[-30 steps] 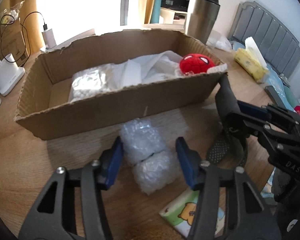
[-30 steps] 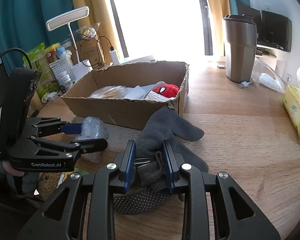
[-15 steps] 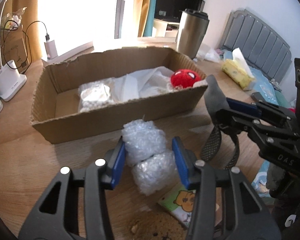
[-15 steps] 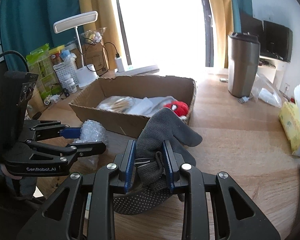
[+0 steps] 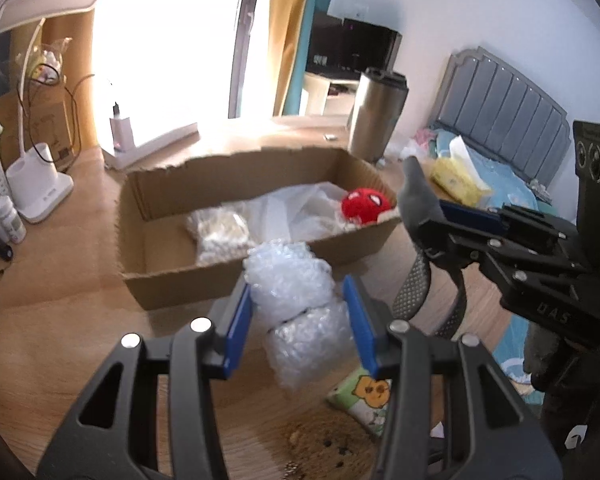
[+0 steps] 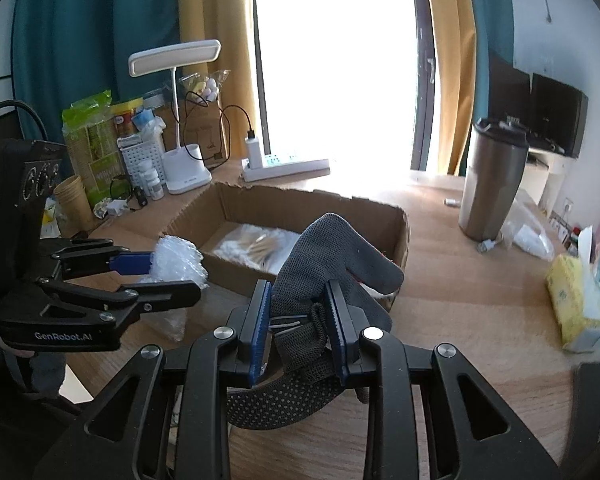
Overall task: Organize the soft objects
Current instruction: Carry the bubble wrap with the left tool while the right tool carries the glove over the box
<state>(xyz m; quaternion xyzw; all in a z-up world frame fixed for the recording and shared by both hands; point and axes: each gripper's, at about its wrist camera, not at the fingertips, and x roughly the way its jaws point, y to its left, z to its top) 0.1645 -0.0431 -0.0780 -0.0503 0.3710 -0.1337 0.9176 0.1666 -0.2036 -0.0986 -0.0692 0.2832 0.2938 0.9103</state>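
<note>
Bubble wrap [image 5: 296, 304] clamped in left gripper [image 5: 300, 320], grey glove [image 6: 324, 264] in right gripper [image 6: 300, 320] — above wooden table [image 6: 460, 280], bedroom

The left gripper [image 5: 300, 320] points downward, its blue pads [image 5: 236, 322] pressed on either side of a bundle held off the table. The right gripper [image 6: 300, 316] is beside it at a shallower tilt, its jaws narrow and clamped on grey fabric bunched between the pads [image 6: 260, 316]

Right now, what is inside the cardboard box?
Inside the cardboard box lie a red plush toy, crumpled white plastic and a bag of cotton swabs. What they cover cannot be seen.
</note>
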